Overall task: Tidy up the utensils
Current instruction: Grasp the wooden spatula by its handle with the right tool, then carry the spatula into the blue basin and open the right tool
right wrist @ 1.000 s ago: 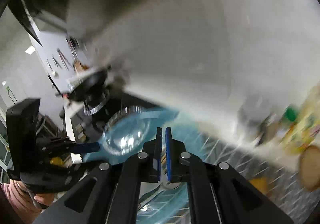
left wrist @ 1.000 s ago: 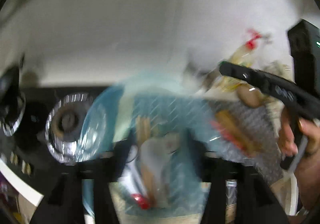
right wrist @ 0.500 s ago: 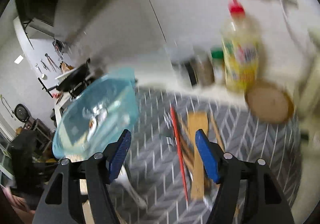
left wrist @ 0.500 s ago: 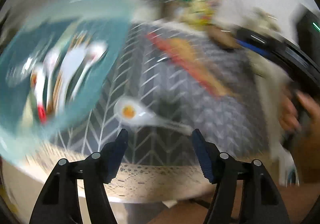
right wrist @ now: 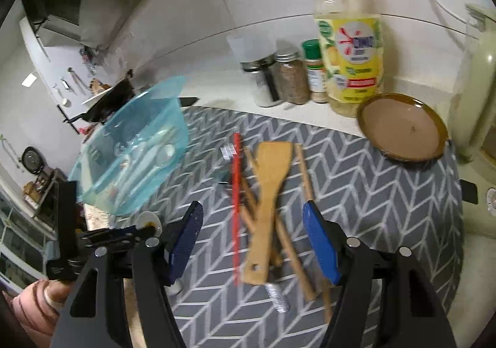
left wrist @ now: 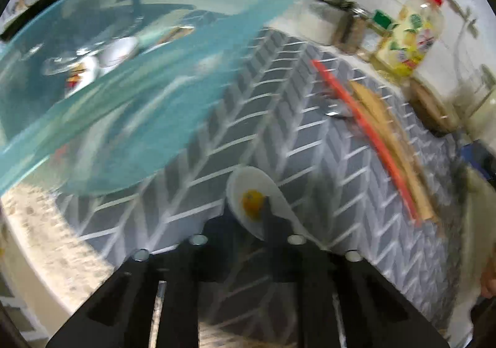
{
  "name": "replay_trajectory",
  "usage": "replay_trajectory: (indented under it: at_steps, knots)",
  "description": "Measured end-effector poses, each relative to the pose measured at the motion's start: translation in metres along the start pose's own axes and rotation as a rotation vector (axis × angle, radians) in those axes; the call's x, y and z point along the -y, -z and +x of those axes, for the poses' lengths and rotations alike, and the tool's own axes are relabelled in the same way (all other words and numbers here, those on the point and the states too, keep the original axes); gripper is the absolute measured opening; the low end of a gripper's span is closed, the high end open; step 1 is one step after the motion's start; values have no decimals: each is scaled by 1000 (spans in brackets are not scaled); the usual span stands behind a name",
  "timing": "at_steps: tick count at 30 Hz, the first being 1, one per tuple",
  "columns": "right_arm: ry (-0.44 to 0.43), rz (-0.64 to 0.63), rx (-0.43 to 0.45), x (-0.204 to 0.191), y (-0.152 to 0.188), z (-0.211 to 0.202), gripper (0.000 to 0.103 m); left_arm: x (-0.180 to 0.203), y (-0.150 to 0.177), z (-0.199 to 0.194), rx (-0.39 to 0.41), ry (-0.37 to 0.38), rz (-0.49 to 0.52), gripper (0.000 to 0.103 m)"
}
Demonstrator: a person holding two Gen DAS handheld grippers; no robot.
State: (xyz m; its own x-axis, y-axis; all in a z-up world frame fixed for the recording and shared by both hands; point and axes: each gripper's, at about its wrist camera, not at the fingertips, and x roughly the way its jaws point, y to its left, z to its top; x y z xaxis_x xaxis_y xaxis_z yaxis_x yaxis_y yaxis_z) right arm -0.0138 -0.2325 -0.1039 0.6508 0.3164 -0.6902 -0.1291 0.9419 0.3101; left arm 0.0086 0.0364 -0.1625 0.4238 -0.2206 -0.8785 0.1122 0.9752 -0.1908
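A white ceramic spoon with a yellow spot lies on the grey chevron mat. My left gripper is open around it, low over the mat; its right finger crosses the spoon's bowl. A teal plastic tub holding several utensils stands at the left. My right gripper is open and empty above a wooden spatula, red chopsticks and wooden sticks. The left gripper and the spoon show at the lower left of the right wrist view, by the tub.
A dish soap bottle, spice jars and a brown plate stand at the back of the mat. A pale kettle is at the right. A black pan sits beyond the tub.
My left gripper has dropped closer to the white spoon, now between its fingers. My right gripper has moved down over the wooden spatula and stays open. One second ago it was shut.
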Motion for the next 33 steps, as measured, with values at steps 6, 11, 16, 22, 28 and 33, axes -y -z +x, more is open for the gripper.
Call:
replay_trajectory:
  at_steps: [6,11,16,22,28,33]
  knots:
    - [-19,41,-35,29,-9,35,48,29,-17,-13,24,84,73,7]
    - [-66,5,-105,15,-16,78,36,35,-25,-35,33,102,111,7]
    - [57,-51,-136,0,-6,103,19,31,-33,-56,34,139,136,7]
    - [43,127,-63,5,-7,67,18,28,-53,-82,52,191,193,7]
    - [48,230,46,-22,-26,21,18,14,-83,-119,74,250,240,7]
    - [-9,252,141,-72,-67,-5,18,-16,-120,-154,133,236,286,7]
